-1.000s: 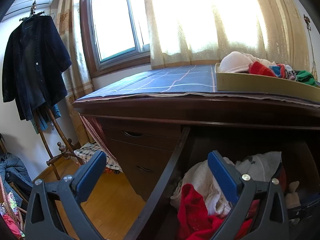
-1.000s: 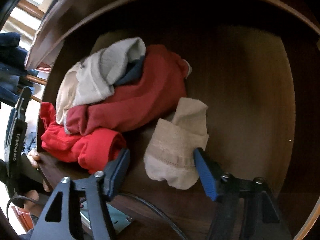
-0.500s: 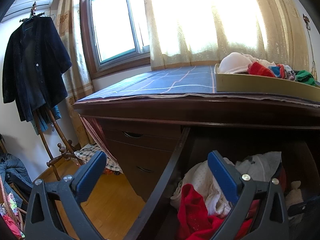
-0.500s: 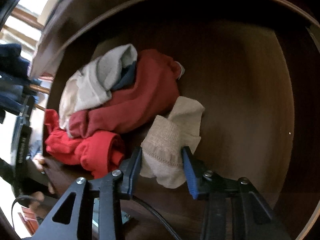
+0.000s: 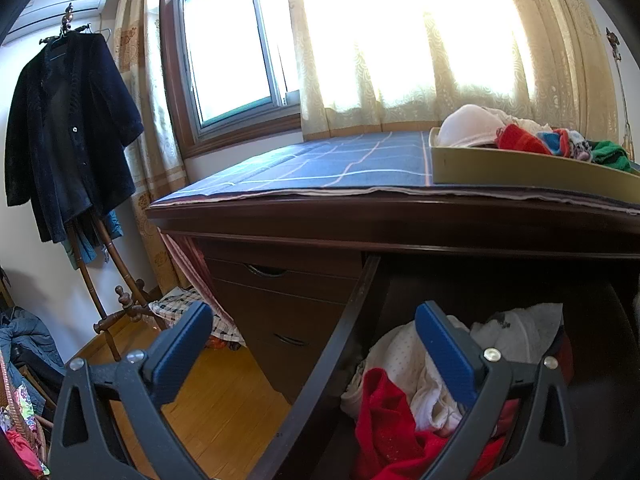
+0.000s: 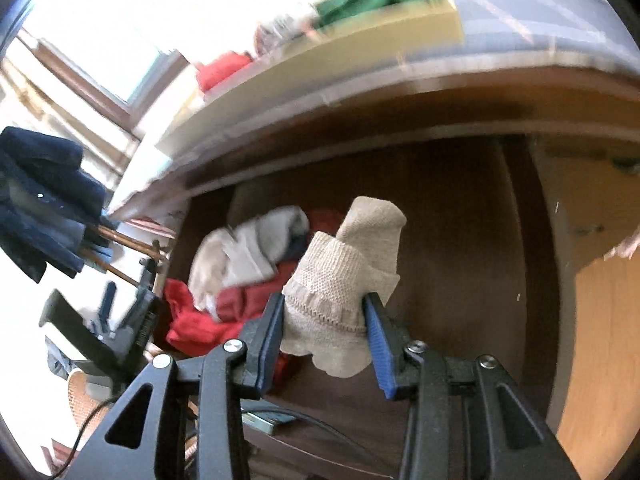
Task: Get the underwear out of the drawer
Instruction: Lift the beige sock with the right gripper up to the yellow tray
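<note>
While the right claw (image 6: 324, 320) pinches a beige knitted piece of underwear (image 6: 344, 280) between its blue pads, the cloth hangs clear above the open drawer (image 6: 460, 240), its lower edge drooping below the fingers. Those jaws have just been closing, and they now press the fabric on both sides. Behind it in the drawer lies a heap of clothes (image 6: 248, 272), red, grey and white, blurred and partly hidden by the held piece. Farther up, the bench (image 6: 400, 92) edge and a shallow tray (image 6: 320, 64) of clothes smear into streaks; only red and green patches can be made out.

At the left, the left claw (image 5: 312, 344) stands wide with nothing between its fingers, poised by the drawer's side wall (image 5: 344, 328). Its right finger covers part of the heap (image 5: 400, 400). Beyond, a blue checked cloth (image 5: 320, 164) covers the bench, the tray (image 5: 500, 168) is cut off at the right, and a dark coat (image 5: 68, 132) hangs on a stand beside the overexposed window (image 5: 228, 48).
</note>
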`<state>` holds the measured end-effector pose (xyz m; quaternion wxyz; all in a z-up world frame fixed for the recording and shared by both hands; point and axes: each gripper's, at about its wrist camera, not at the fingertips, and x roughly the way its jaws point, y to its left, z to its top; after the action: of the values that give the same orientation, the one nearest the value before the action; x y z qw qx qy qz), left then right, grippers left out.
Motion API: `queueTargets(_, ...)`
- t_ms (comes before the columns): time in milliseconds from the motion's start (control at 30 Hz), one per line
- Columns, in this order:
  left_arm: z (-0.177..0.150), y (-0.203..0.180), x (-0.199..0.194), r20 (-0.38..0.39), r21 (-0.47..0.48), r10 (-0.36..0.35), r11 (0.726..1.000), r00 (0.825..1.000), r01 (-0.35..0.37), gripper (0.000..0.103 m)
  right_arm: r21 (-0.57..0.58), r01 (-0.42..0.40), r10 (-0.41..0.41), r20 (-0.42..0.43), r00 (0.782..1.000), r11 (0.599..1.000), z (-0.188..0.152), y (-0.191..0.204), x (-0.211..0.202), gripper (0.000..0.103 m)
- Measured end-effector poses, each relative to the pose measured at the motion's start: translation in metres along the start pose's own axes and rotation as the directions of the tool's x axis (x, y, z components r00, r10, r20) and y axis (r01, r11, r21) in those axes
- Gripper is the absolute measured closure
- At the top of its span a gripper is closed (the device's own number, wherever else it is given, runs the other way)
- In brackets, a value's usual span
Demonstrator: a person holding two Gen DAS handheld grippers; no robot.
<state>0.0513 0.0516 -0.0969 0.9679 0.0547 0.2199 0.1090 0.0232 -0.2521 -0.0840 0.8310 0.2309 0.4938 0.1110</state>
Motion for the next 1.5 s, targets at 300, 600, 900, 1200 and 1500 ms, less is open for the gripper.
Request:
queueTargets(300,0.000,0.000,0.000,0.000,0.000,-0.001,1.000,1.000,0.001,0.000,-0.094,-0.024,0.033,0.094,0.995,0.995,0.020,0.032,-0.027,0.060)
queueTargets(600,0.000,0.000,0.001,0.000,0.000,-0.001,1.000,1.000,0.001,0.000,-0.228,-0.028,0.073,0.190,0.979,0.973,0.051,0.090,-0.030,0.060)
queueTargets(900,0.002,0.000,0.001,0.002,0.000,-0.006,1.000,1.000,0.006,0.000,-0.340,-0.045,0.131,0.234,0.963,0.939,0.077,0.143,-0.029,0.060)
queueTargets(1200,0.005,-0.002,0.001,0.008,0.002,-0.014,1.000,1.000,0.014,0.000,-0.374,-0.016,0.116,0.245,0.963,0.927,0.099,0.166,-0.005,0.060)
queueTargets(1500,0.005,-0.002,0.002,0.009,0.001,-0.014,1.000,1.000,0.014,0.000,-0.397,0.055,0.054,0.259,0.964,0.916,0.121,0.171,0.028,0.060)
